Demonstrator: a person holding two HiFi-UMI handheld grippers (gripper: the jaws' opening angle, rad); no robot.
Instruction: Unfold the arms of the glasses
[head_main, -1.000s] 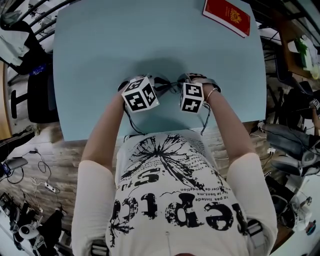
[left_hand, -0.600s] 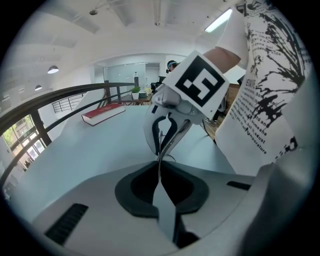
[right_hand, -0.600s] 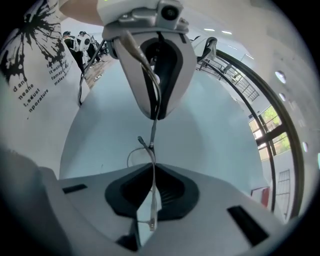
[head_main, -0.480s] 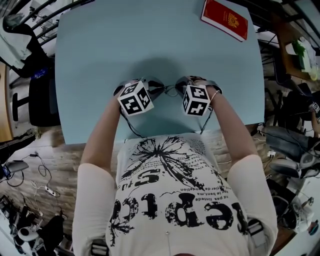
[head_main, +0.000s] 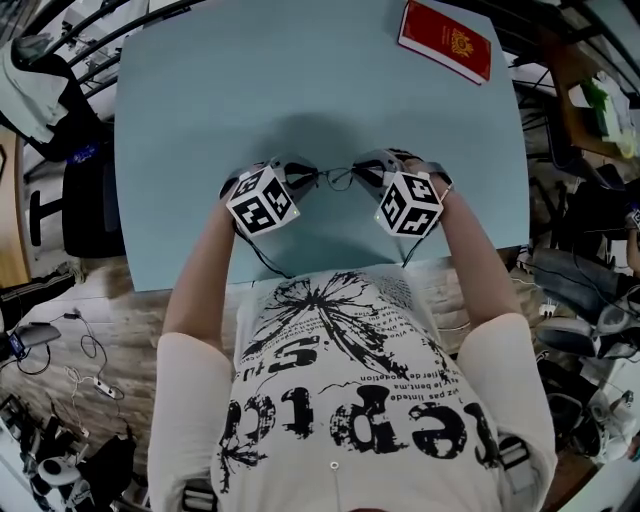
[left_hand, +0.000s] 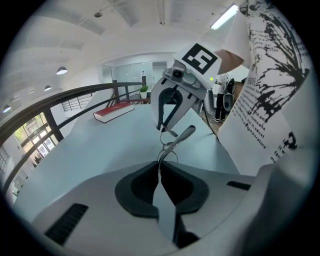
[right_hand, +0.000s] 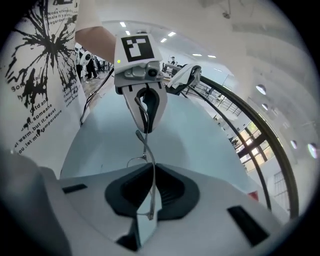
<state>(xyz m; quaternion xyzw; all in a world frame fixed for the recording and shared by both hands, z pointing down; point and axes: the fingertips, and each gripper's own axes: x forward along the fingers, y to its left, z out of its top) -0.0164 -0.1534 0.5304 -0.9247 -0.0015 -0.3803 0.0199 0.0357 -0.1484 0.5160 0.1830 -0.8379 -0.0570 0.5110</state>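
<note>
Glasses (head_main: 335, 178): thin wire frame, held in the air between the two grippers, just above the near part of the table (head_main: 300, 80), in front of the person's chest. Not resting on the table as far as the head view shows.

Left gripper (head_main: 300, 174): jaws nearly together, pinched on the left end of the frame. In the left gripper view the wire (left_hand: 172, 142) runs out of the narrow gap, with a lens rim loop just past the pads.

Right gripper (head_main: 368, 168): jaws have just been closing, and a thin length of the frame (right_hand: 148, 165) lies between them. They now stand narrow, clamped on it. It looks like an arm or the right end of the frame; cannot tell which.

The two grippers face each other, close but not touching, with the glasses bridging them. In the left gripper view one arm with a thicker grey tip (left_hand: 187, 132) lies along the frame toward the right gripper, so it reads as folded or barely swung out.

Progress, as a judgement: early. Both pinches are set and the glasses are off the table, but no arm clearly stands out at a right angle from the front. Left to do: swing out one arm, regrip, swing out the other.

Red book (head_main: 447, 38) at the far right corner of the table, well apart and not involved.
</note>
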